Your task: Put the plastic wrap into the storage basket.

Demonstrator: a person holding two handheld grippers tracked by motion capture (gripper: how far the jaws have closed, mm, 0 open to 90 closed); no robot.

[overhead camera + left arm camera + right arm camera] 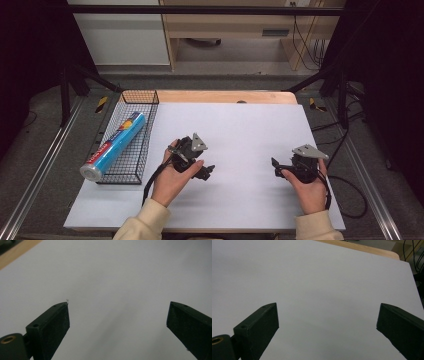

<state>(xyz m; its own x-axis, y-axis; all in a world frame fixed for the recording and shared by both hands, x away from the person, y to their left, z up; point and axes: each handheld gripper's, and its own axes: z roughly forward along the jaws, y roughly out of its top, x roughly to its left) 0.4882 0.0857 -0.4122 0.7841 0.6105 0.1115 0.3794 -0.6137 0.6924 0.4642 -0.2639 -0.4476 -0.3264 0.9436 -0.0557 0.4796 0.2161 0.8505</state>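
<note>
1. At the left of the high view, a blue foil-type roll (114, 145) lies lengthwise in a black wire basket (135, 172). Its silver end cap pokes out past the basket's near-left corner. By my reading the roll is longer than the basket, which is why it rests slanted with one end overhanging.

2. Just right of the basket, near the frame's middle, the left gripper (206, 172) sits in the person's left hand (175, 177), pointed away from the roll toward the centre of the sheet. In the left gripper view its jaws stand wide apart with only bare white surface between them.

3. Toward the lower right of the high view, the right gripper (274, 167) is held in the right hand (310, 187), well apart from the basket. Its jaws too are spread wide and carry nothing, as the right gripper view shows.

4. Both tools sit low over the sheet with nothing gripped; I judge this a resting or ready pose, with the roll already lodged in the basket.

5. A plain white sheet (240, 135) covers the work surface, and a strip of wooden table (225, 96) shows along its far edge.

6. Beyond, at the top of the frame, stand pale wooden furniture (225, 30) and hanging cables (306, 42). Dark frame struts (330, 70) and grey floor flank both sides.
</note>
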